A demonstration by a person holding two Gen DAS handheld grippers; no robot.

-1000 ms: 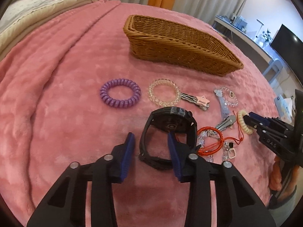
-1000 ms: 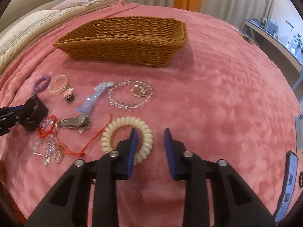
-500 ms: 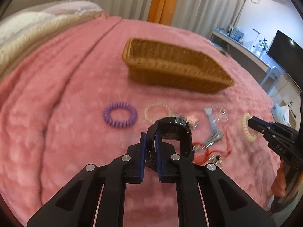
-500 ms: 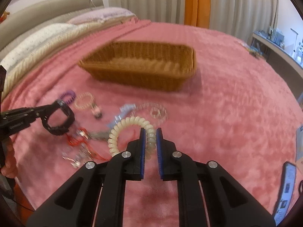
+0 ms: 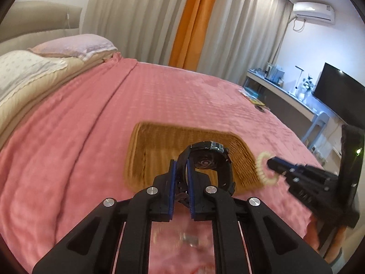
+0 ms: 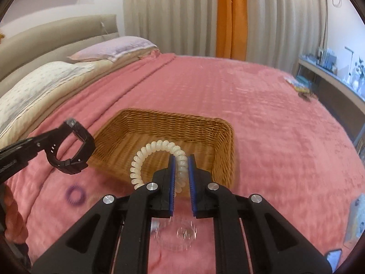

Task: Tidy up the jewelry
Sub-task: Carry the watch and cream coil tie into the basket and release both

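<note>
Gripping watch (image 5: 206,159), hand-held gripper (image 5: 181,169) downtilted

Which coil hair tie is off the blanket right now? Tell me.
The cream coil hair tie, clamped in the right gripper before the basket; the purple coil hair tie lies on the blanket.
</note>
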